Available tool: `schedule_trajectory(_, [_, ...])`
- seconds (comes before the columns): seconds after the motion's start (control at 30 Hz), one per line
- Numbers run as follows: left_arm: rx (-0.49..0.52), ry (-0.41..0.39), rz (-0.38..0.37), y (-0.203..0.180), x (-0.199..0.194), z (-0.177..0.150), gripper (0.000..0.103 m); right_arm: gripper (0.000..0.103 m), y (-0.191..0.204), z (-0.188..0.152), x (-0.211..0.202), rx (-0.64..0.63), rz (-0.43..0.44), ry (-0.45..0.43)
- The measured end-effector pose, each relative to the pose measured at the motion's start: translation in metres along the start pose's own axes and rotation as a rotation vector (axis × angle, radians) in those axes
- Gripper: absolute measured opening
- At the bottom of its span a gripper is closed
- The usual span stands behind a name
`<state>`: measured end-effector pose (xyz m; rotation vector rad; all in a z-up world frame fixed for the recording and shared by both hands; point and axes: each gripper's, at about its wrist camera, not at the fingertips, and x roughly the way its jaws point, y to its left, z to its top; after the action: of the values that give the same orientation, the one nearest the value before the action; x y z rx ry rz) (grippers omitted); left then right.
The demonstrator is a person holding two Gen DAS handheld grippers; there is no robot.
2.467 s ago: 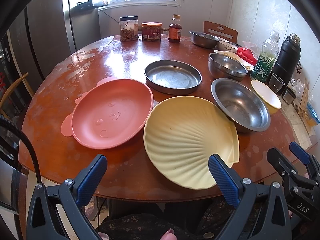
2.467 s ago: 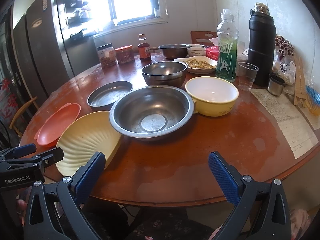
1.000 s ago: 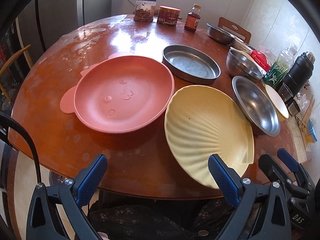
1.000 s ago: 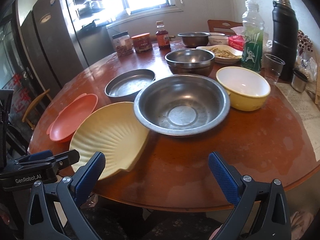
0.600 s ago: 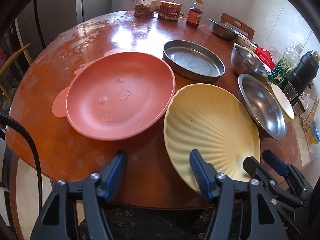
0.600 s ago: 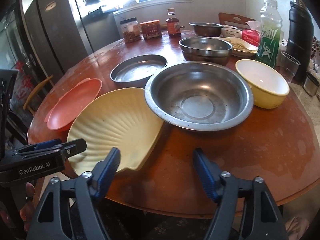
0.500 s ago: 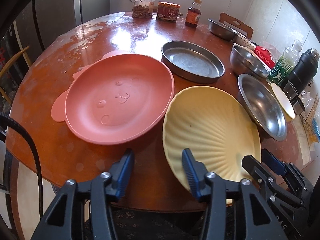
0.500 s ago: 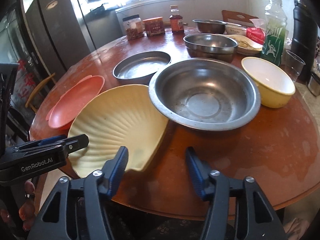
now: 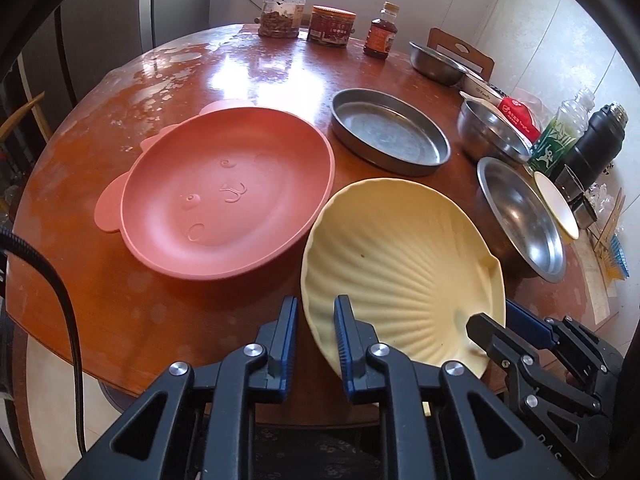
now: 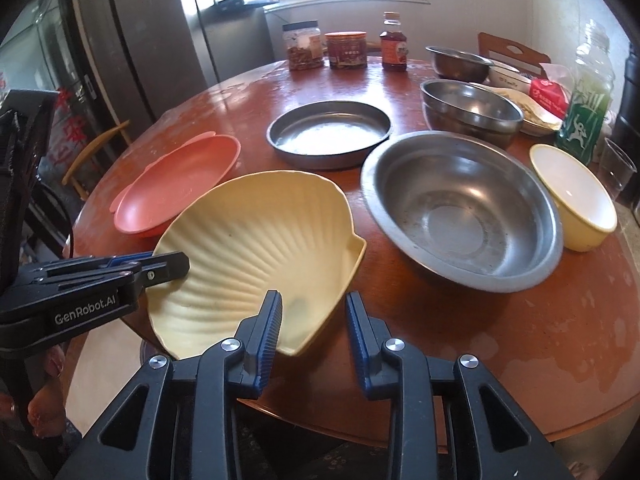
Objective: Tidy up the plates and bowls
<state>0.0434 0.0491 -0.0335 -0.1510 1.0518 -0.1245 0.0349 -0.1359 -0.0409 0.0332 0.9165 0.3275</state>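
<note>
both claws went from wide apart to the yellow shell plate [image 9: 400, 264]: left claw [image 9: 316, 320] clamped on its near rim, right claw [image 10: 312, 312] closing over its corner, lift looks next.

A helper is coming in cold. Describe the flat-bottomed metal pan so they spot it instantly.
On the round wooden table, look past the yellow shell plate. The metal pan sits behind it, beside the pink plate. Unlike the rounded steel bowls, it is shallow, straight-walled and flat-bottomed.

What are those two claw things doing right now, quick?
Left gripper: jaws closed on the rim of the yellow shell plate.
Right gripper: jaws closing around the same plate's rim, not yet clamped.
</note>
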Motion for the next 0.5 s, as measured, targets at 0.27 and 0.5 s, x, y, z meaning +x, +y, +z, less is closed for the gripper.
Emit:
schedule_trajectory(0.27, [-0.02, -0.013, 0.036, 0.033, -0.004, 0.01, 0.019, 0.034, 0.03, 0.008, 0.009, -0.079, 0.052, 0.03])
schedule_trajectory(0.5, [-0.045, -0.036, 0.02, 0.054, -0.004, 0.019, 0.019, 0.034, 0.049, 0.016, 0.02, -0.119, 0.073, 0.043])
